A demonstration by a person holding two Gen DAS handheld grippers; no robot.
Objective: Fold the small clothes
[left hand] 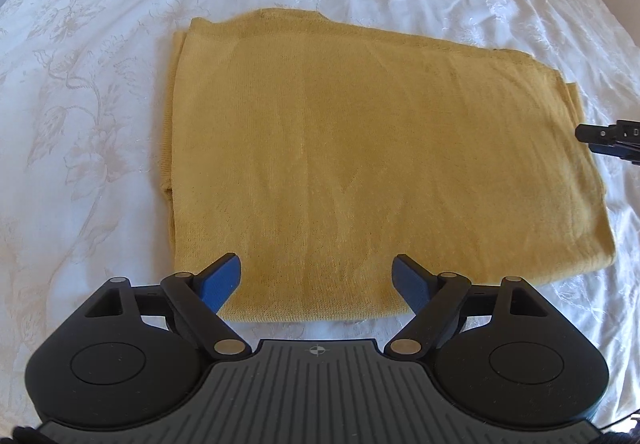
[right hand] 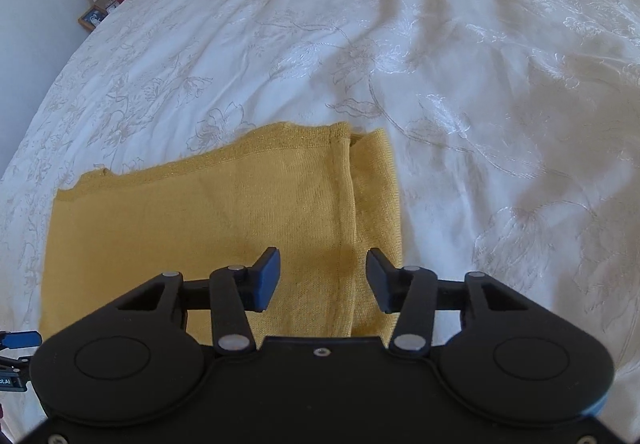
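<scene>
The mustard-yellow knitted garment (left hand: 352,171) lies folded into a flat rectangle on my white floral-embroidered bedspread (left hand: 100,63). My left gripper (left hand: 317,278) hangs over its near edge, jaws spread wide, gripping nothing. My right gripper (right hand: 323,276) hovers above the folded side seam, likewise parted and empty-handed.

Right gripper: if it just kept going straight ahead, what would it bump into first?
Most likely the yellow knit garment: the open right gripper points along its folded edge, with only white bedspread beyond. Its height above the fabric is unclear.
</scene>
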